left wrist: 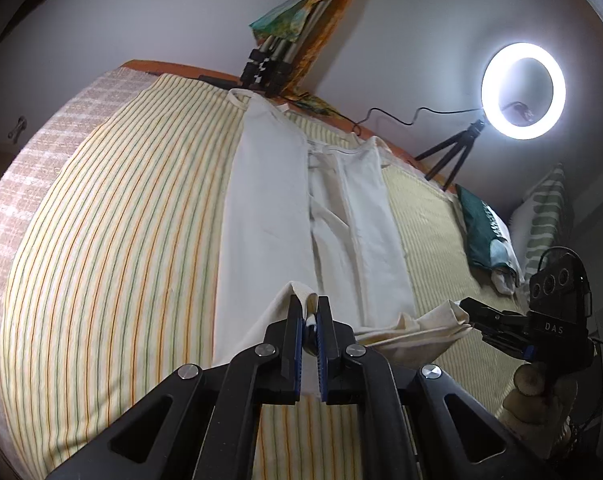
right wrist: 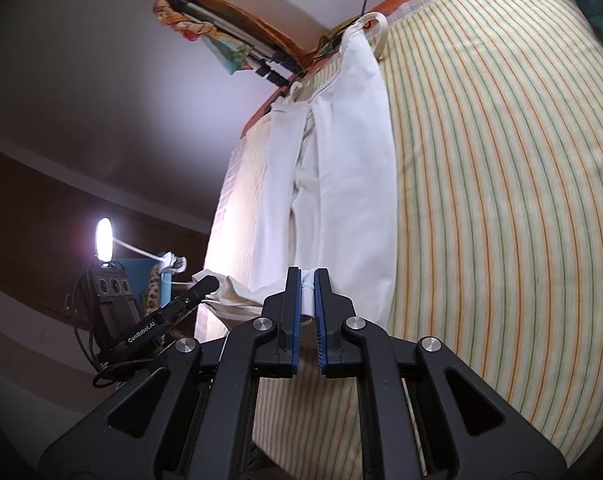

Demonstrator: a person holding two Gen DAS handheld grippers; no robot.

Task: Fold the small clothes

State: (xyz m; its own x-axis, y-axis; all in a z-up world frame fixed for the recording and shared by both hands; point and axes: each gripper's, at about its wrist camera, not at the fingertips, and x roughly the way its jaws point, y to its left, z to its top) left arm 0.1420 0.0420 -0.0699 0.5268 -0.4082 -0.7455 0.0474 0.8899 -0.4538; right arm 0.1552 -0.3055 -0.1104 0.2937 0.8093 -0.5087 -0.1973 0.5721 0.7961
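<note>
Stretching lengthwise away across the striped sheet (left wrist: 113,216), the white garment (left wrist: 269,208) has near corners pinched by left tongs (left wrist: 310,312) and right tongs (right wrist: 308,284).

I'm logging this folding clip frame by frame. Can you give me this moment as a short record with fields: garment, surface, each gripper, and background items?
garment: white garment, lengthwise on the bed, sides folded inward
surface: striped bedsheet
left gripper: fingers shut on the garment's near edge
right gripper: fingers shut on the near edge, other corner
near edge: lifted off the sheet
background: lit ring light on a small tripod; green cloth beside a pillow
</note>
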